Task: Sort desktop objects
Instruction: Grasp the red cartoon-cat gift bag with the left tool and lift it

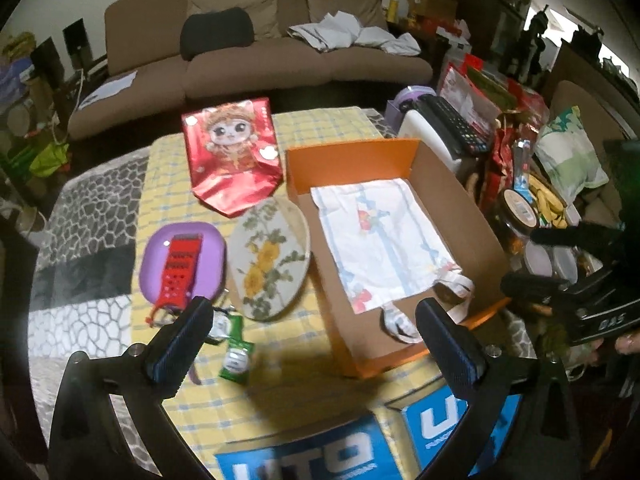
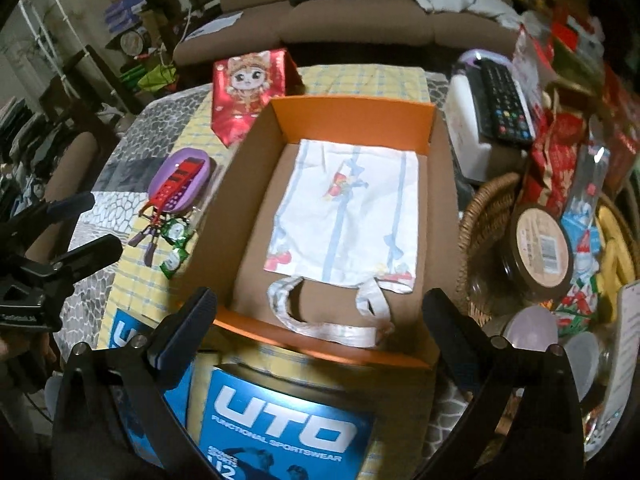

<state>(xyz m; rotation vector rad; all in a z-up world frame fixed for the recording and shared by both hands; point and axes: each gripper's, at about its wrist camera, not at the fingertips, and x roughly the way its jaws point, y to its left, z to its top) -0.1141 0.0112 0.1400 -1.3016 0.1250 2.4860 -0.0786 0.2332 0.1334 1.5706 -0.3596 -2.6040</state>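
Observation:
An orange cardboard box [image 1: 352, 160] [image 2: 352, 114] lies open on the table with a white printed tote bag [image 1: 380, 240] [image 2: 344, 208] flat inside. Left of the box lie a round floral fan [image 1: 272, 260], a red cartoon gift bag [image 1: 232, 152] [image 2: 250, 92], a purple plate [image 1: 156, 256] [image 2: 164, 182] holding a red grater [image 1: 178, 272] [image 2: 180, 186], and green packets [image 1: 238, 354] [image 2: 176, 244]. My left gripper [image 1: 316, 340] is open and empty above the table's front. My right gripper [image 2: 320, 328] is open and empty over the box's near edge.
Blue UTO packages [image 1: 304, 456] [image 2: 280, 428] lie at the near edge. A wicker basket [image 2: 480, 232] of snacks and jars, a remote control [image 2: 500, 100] on a white appliance and gift bags crowd the right side. A brown sofa [image 1: 260, 40] stands behind.

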